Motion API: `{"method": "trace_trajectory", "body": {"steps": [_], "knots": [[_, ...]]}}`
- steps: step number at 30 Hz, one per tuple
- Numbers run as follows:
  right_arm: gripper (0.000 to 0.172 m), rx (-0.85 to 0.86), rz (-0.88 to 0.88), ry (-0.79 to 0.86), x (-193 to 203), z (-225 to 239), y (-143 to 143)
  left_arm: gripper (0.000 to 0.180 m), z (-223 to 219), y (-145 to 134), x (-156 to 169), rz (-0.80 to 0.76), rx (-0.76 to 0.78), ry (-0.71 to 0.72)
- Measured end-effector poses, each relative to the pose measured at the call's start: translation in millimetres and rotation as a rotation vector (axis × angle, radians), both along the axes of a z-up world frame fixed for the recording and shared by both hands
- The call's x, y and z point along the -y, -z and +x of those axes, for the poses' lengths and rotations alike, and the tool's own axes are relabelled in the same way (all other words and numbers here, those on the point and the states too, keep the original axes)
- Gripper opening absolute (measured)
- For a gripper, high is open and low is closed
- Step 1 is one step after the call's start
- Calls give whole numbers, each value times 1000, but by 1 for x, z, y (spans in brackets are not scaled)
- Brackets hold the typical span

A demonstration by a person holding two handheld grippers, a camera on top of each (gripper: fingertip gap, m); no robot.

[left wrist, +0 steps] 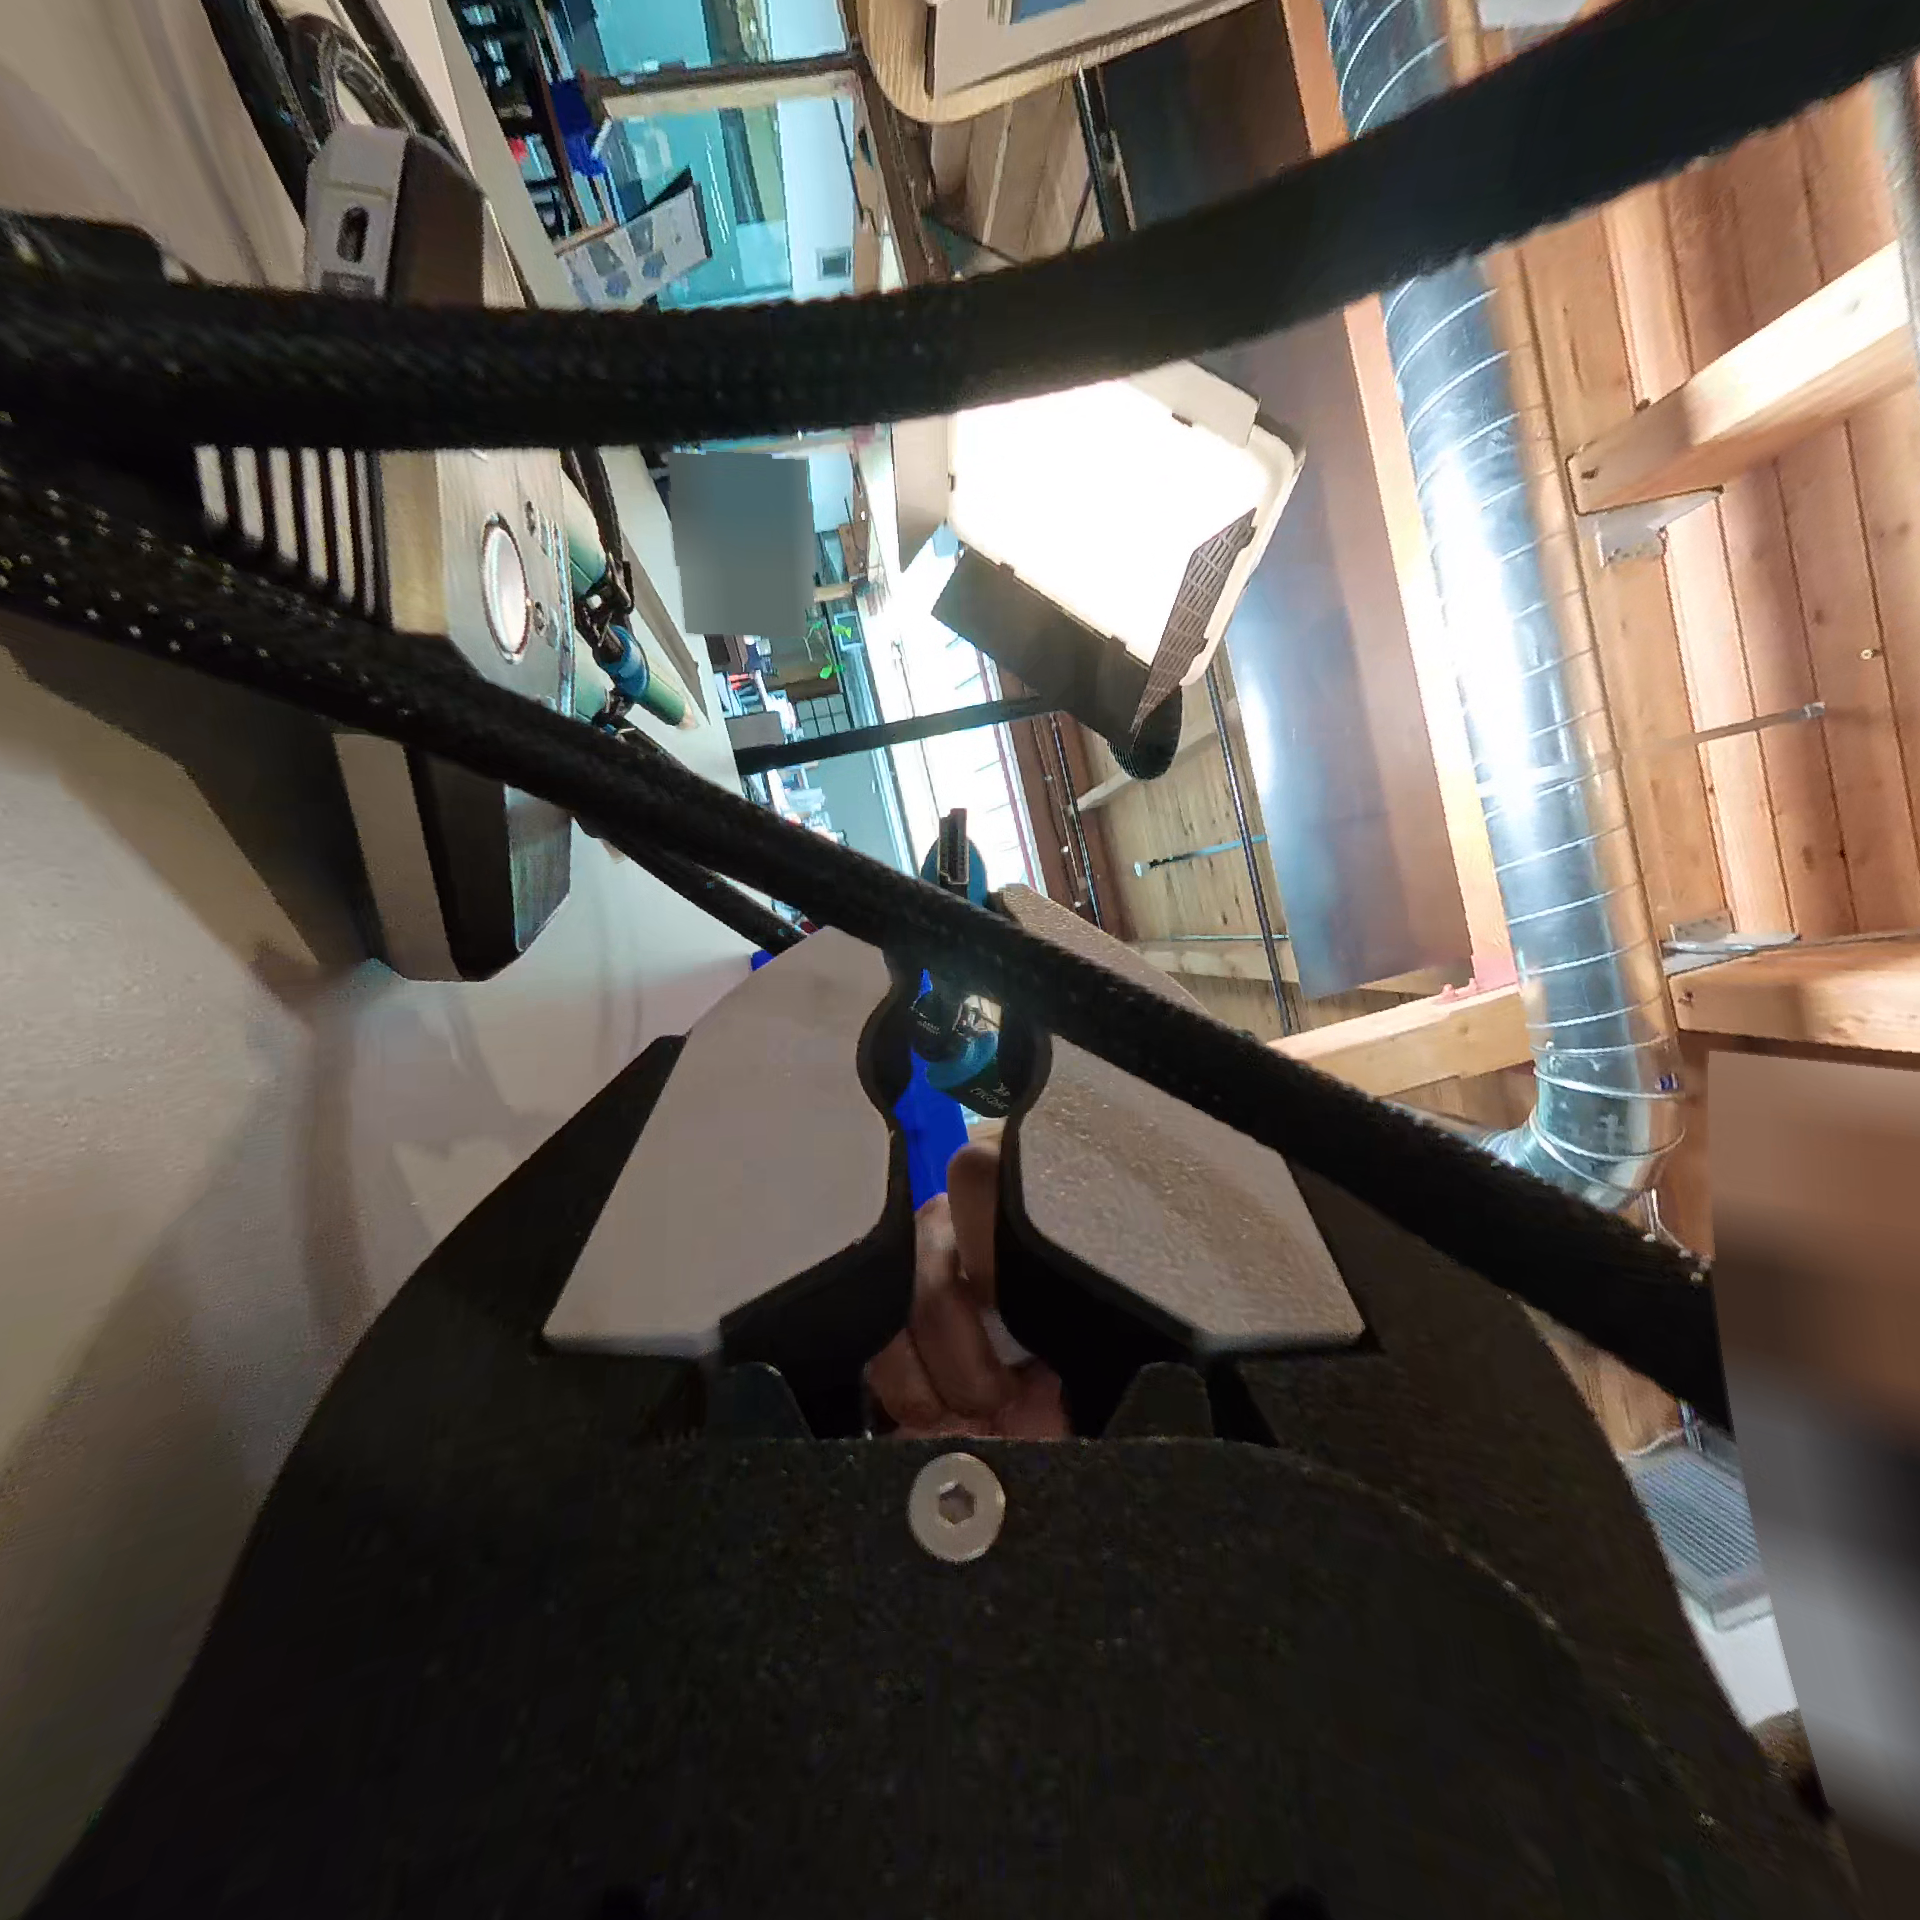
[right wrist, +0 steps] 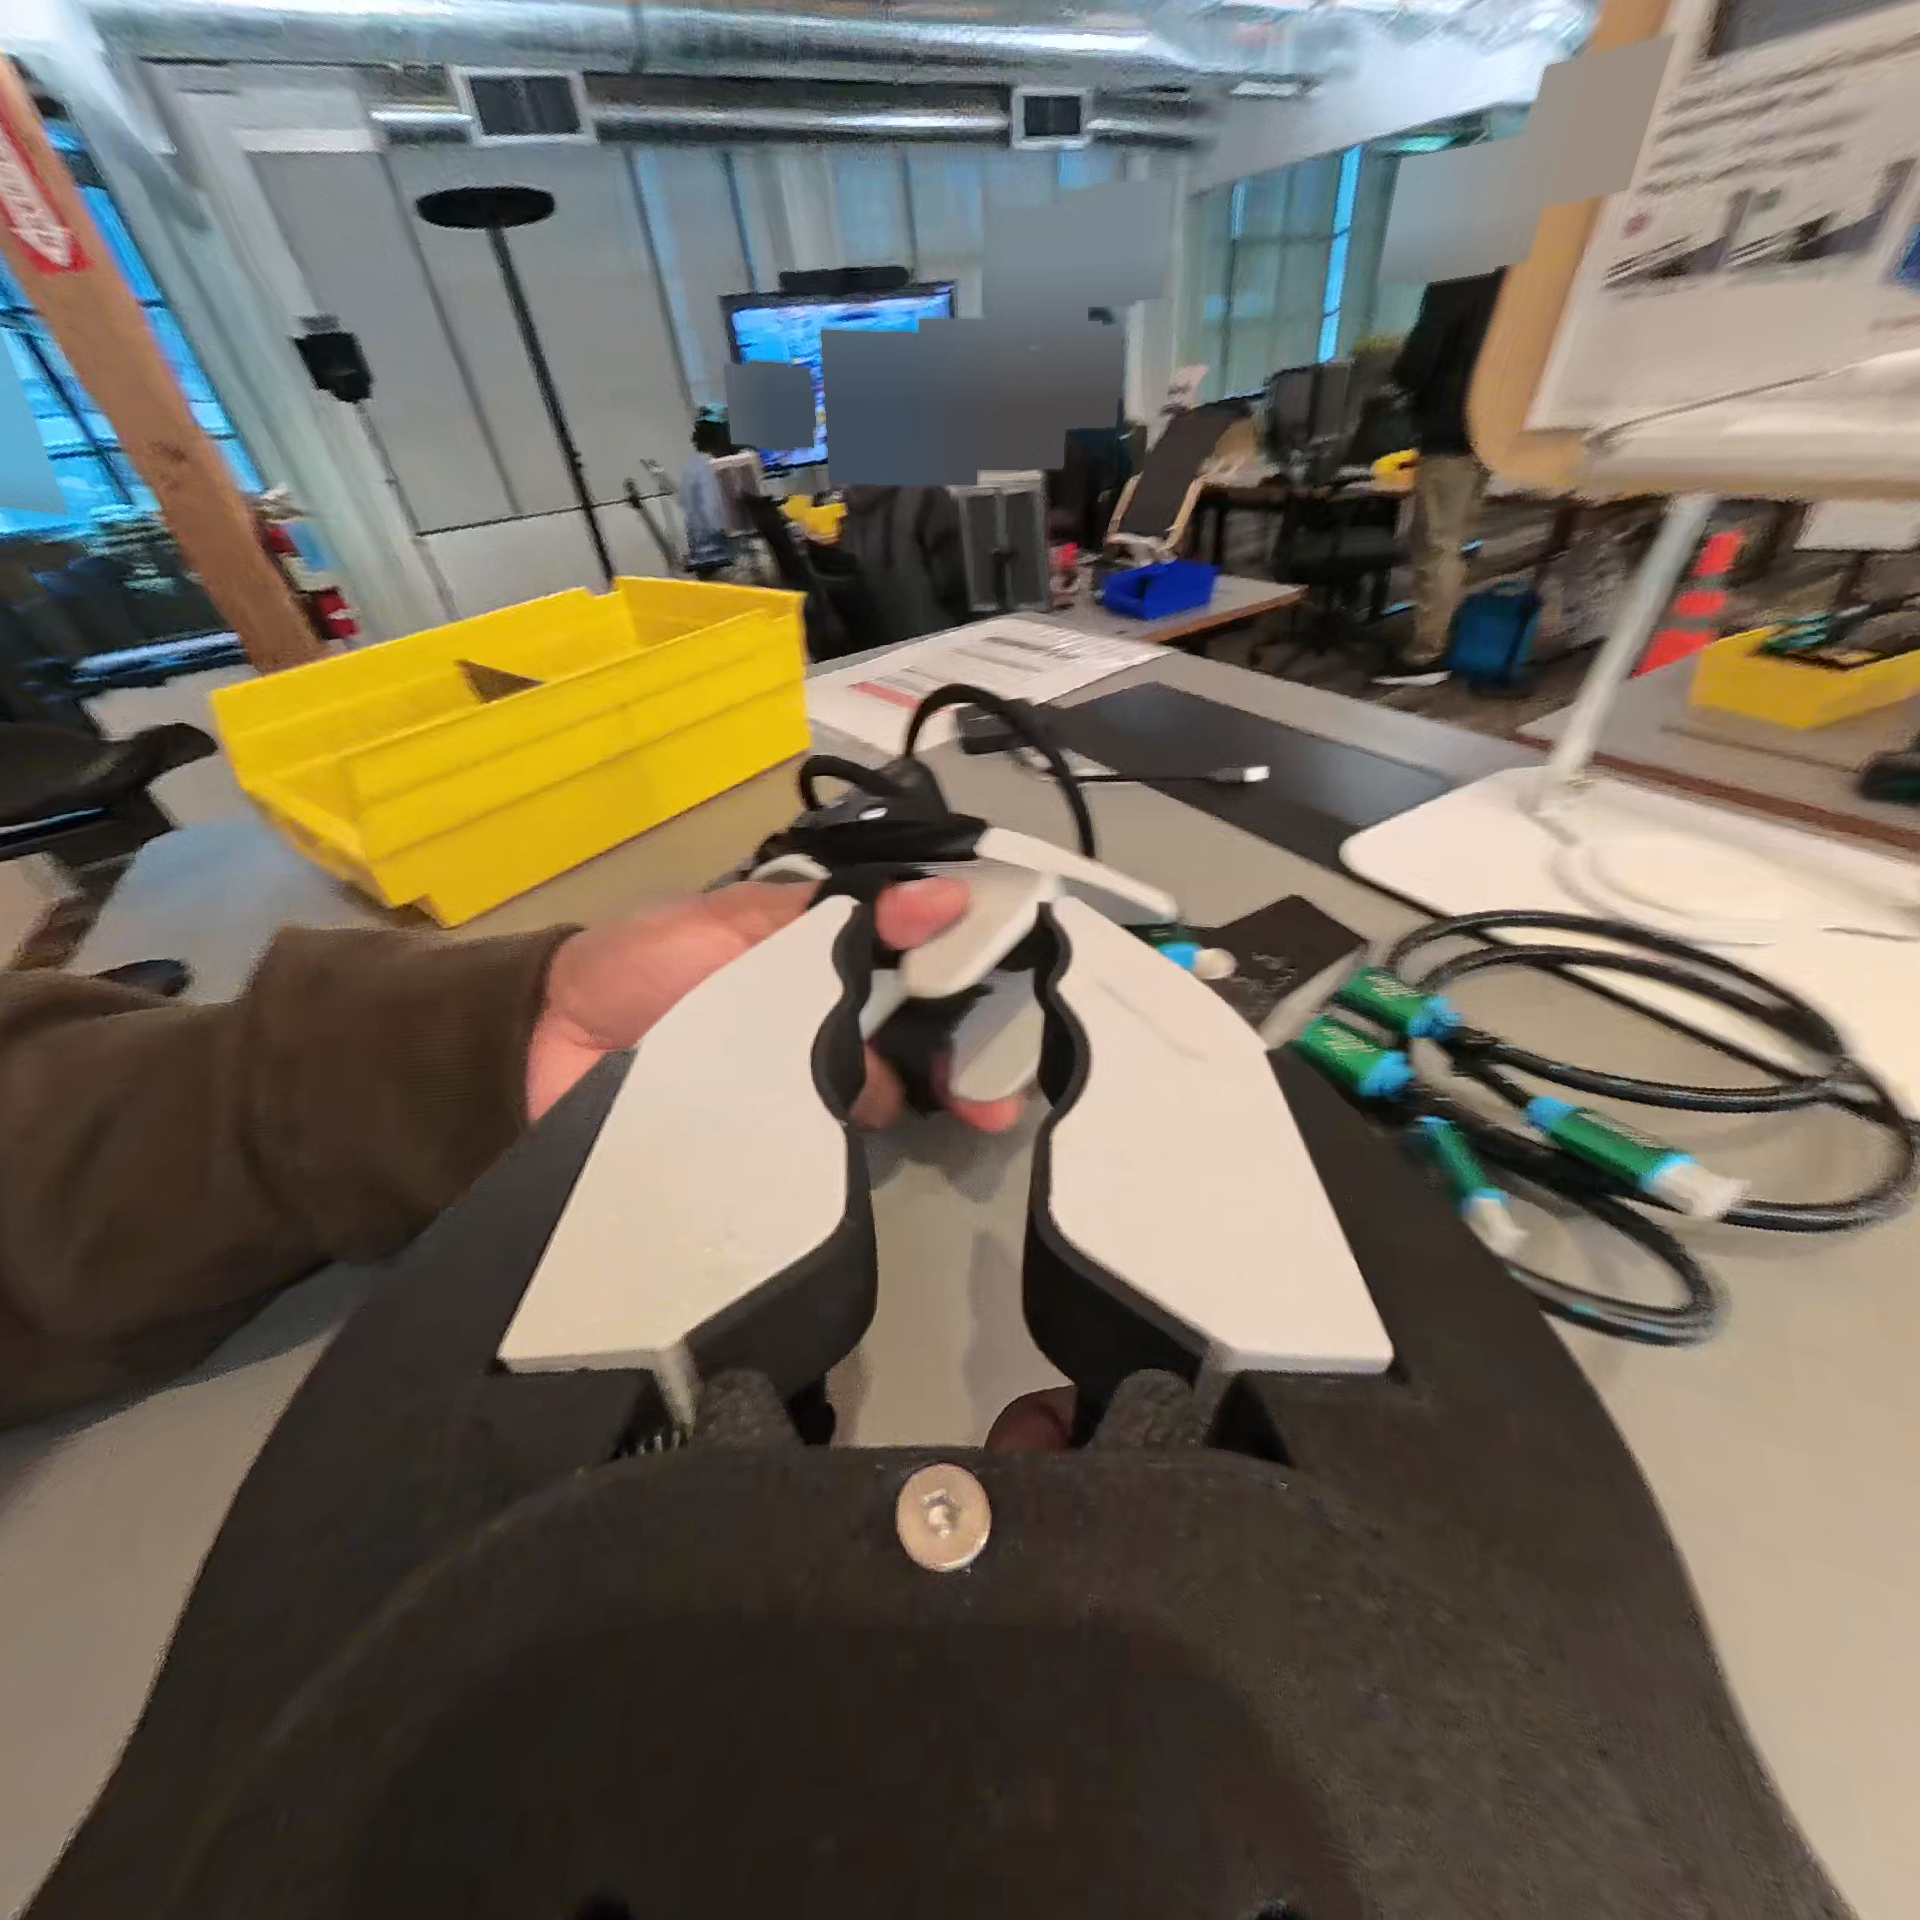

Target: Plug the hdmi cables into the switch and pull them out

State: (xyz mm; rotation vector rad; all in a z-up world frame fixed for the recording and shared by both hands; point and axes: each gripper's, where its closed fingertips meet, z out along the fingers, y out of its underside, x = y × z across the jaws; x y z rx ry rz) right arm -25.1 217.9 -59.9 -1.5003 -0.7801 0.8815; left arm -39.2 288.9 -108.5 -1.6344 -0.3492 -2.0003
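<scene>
L gripper (left wrist: 951, 997) jaws clamp a teal cable plug (left wrist: 961, 1049) at frame centre; stiff, light shell, grip the body, not the braided cable (left wrist: 623, 717); R gripper (right wrist: 951, 997) jaws apart, nothing pinched; hand (right wrist: 665, 977) beyond.

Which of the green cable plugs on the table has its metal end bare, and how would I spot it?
Start at the white lamp base on the right of the table, then drop to the coiled black cable. The nearest green plug lies farthest right; unlike its neighbours, its bare silver tip points right.
</scene>
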Motion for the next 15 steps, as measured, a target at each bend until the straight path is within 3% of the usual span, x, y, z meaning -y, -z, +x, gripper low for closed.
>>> {"method": "trace_trajectory", "body": {"steps": [3, 6, 12, 15], "knots": [[20, 41, -172, -127, 15, -28, 24, 11, 0, -1, -1, 8, 5, -29], [20, 131, -359, 24, -6, -31, 69, 11, 5, -2, 1, 24, -9, -29], [12, -222, -576, 146, -36, -2, 60, 11, 23, -4, 9, 66, -33, -12], [8, -390, -625, 130, -43, 11, 49, 11, 36, -6, 16, 90, -48, 18]]}}
